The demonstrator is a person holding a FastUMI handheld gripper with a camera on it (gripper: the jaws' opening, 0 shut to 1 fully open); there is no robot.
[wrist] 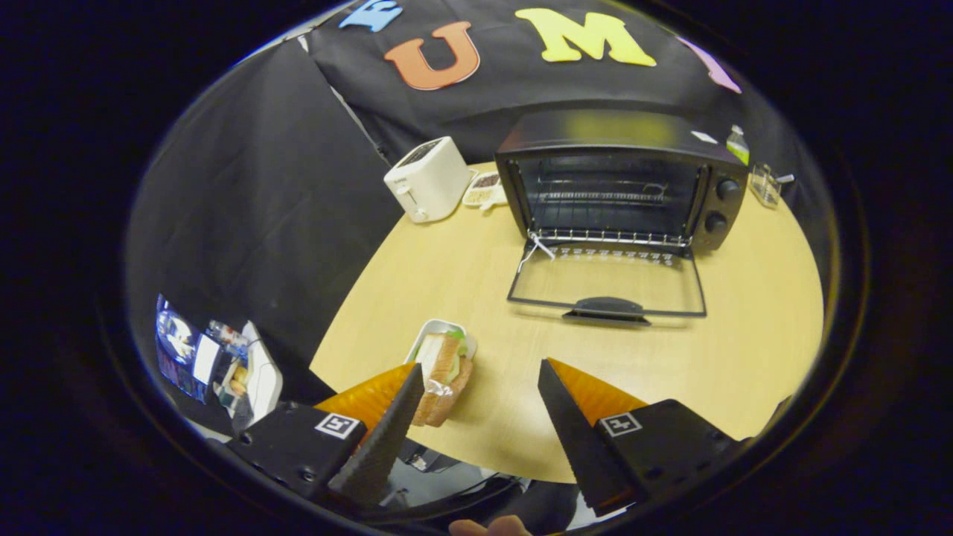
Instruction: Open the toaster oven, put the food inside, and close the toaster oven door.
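Toaster oven [622,182] stands at the far side of the round wooden table [744,350]. Its door [607,281] is already dropped flat toward the near side, handle at the front edge, and the wire rack [607,237] is bare. So opening looks done; the step in hand is fetching the food.

Food: a sandwich [444,376], seemingly in clear wrap, lying partly on a small white tray [439,327]. It sits well nearer than the oven door, close to the table's near edge.

Gripper [480,376] is spread wide, nothing held. The sandwich lies just beside the left finger [387,432], not between the two.

How to do it well (judgement):
- Shift the gripper sideways until the sandwich is centred in the gap.
- Come down low and close across the narrow width of the bread.
- Squeeze gently; soft bread will crush, and slick wrap may slip.
- Lift clear of the tray lip before heading to the oven.

Also near the oven: a white toaster [428,179] to its left.
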